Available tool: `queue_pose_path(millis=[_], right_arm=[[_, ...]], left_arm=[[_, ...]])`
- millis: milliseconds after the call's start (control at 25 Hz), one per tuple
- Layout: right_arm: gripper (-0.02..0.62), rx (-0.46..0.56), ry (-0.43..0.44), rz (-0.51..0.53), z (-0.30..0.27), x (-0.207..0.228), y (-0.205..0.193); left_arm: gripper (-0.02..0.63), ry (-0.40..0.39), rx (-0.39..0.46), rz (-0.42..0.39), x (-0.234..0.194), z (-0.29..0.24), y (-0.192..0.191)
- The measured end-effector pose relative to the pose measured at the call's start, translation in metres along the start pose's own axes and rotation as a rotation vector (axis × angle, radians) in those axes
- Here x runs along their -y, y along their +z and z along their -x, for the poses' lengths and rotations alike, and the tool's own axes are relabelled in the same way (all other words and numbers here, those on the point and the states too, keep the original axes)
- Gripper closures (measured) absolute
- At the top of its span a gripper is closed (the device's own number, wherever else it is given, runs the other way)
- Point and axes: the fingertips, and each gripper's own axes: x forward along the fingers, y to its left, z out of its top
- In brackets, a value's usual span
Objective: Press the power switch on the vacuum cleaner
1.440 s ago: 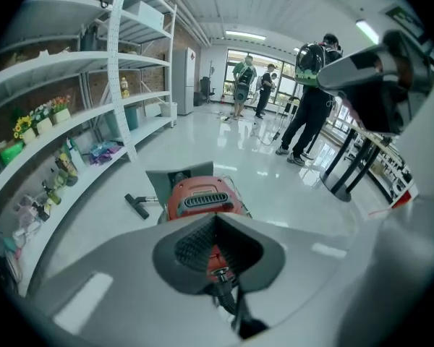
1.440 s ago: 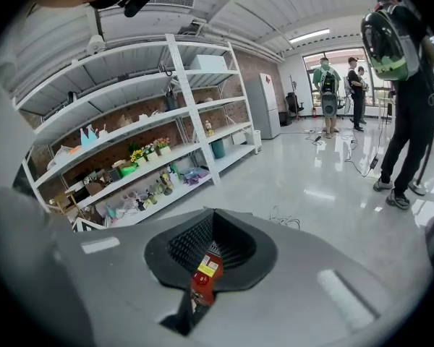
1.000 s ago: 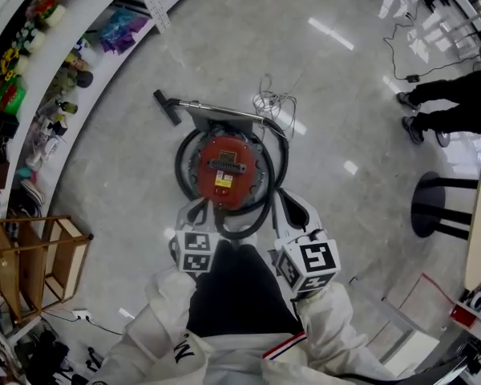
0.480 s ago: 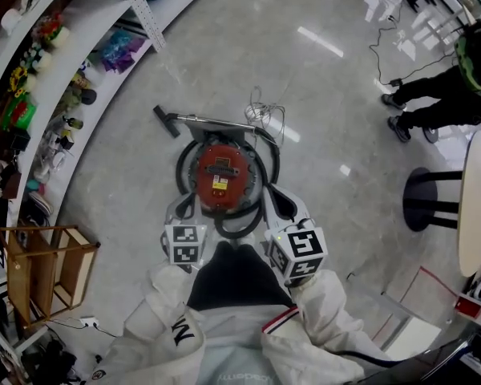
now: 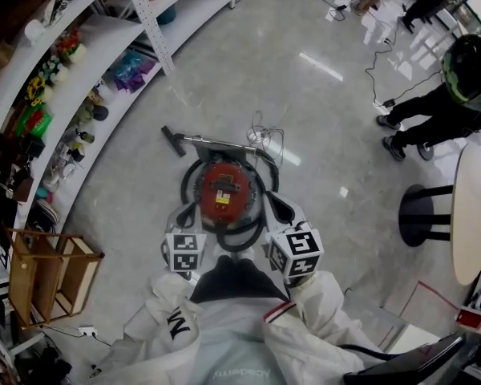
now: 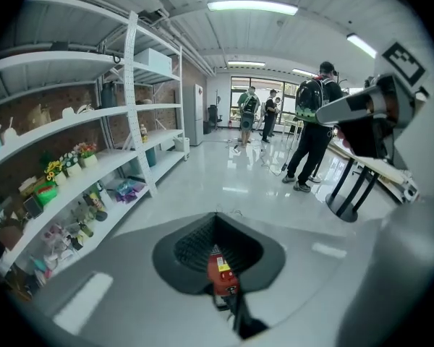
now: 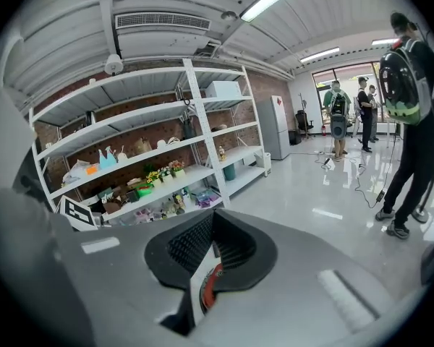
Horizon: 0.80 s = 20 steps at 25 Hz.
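Vacuum cleaner (image 5: 224,192), a round red drum, stands on the glossy floor (image 5: 329,175) straight ahead of the person. Its black hose (image 5: 242,233) is looped round the body. Its metal wand (image 5: 216,141) lies across the far side and ends in a black floor nozzle (image 5: 173,141). A tangle of pale cable (image 5: 262,133) lies just beyond the wand.

The left gripper (image 5: 179,217) and the right gripper (image 5: 280,208) hang on either side of the drum's near edge, close to it. Whether either touches it cannot be told. Each gripper's own view shows its jaws drawn together to a thin slit with nothing gripped, and only a sliver of the red drum shows through.

Curved white shelves (image 5: 88,46) run along the left, carrying small pots of flowers (image 6: 83,152) and a purple bag (image 5: 128,69). A teal bin (image 7: 229,170) sits on the low shelf, its contents out of sight, and a white box (image 6: 154,60) rests on the top shelf. A wooden rack (image 5: 52,271) with open compartments stands near the shelves; what it holds cannot be made out.

To the right is a round tabletop (image 5: 471,215) with a black pedestal base (image 5: 423,211) beside it. A person in dark clothes (image 5: 449,107) stands beyond it.
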Motion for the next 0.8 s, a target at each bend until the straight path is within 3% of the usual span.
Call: queue_pose_path(millis=[480, 800], right_arm=[[0.595, 0.073, 0.023, -0.032, 0.006, -0.004, 0.036], [0.595, 0.129, 0.037, 0.024, 0.012, -0.012, 0.072]], left_arm=[[0.606, 0.04, 0.096, -0.001, -0.016, 0.025, 0.051], [0.606, 0.061, 0.186, -0.018, -0.024, 0.049, 0.095]])
